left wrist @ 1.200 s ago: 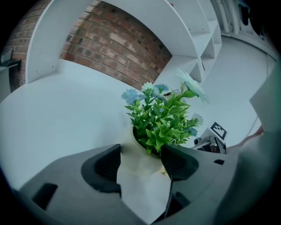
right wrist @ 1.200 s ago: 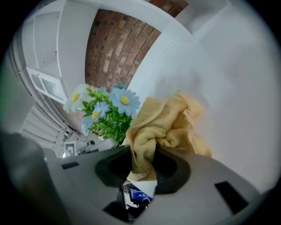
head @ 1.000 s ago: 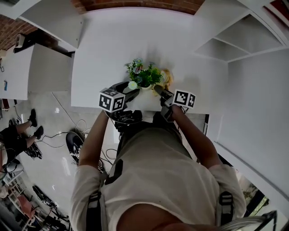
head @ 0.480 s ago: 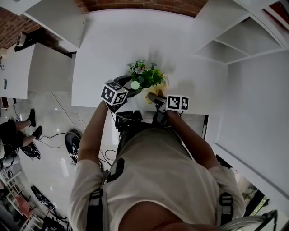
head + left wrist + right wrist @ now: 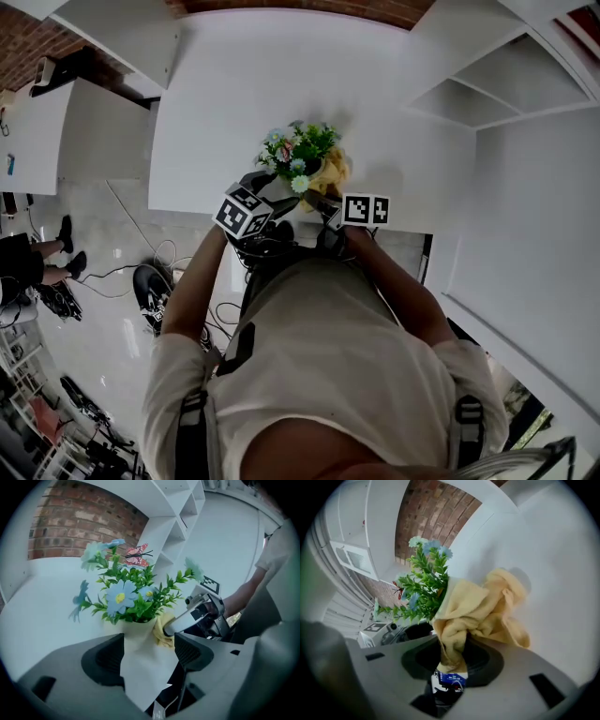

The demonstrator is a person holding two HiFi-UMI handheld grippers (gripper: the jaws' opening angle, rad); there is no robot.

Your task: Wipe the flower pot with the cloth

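The flower pot (image 5: 140, 641) is a plain cream cone, narrowing downward, stuffed with green sprigs, pale blue flowers (image 5: 119, 597) and a pink butterfly (image 5: 137, 555). It sits between the pads of my left gripper (image 5: 149, 653), which press on both of its sides, above the white tabletop (image 5: 244, 103). Just to its right, my right gripper (image 5: 452, 657) is clenched on the yellow cloth (image 5: 483, 606) – crumpled, bunched up ahead of the jaws and lying against the pot's rim, beside the leaves.

Head cam's up top, staring steeply down at the table (image 5: 234, 94). The left gripper (image 5: 277, 193) cam sits tight on the flower pot (image 5: 143, 658) from 7 o'clock, the right gripper (image 5: 317, 199) cam from 4 o'clock. All three catch the flowers (image 5: 300, 150).
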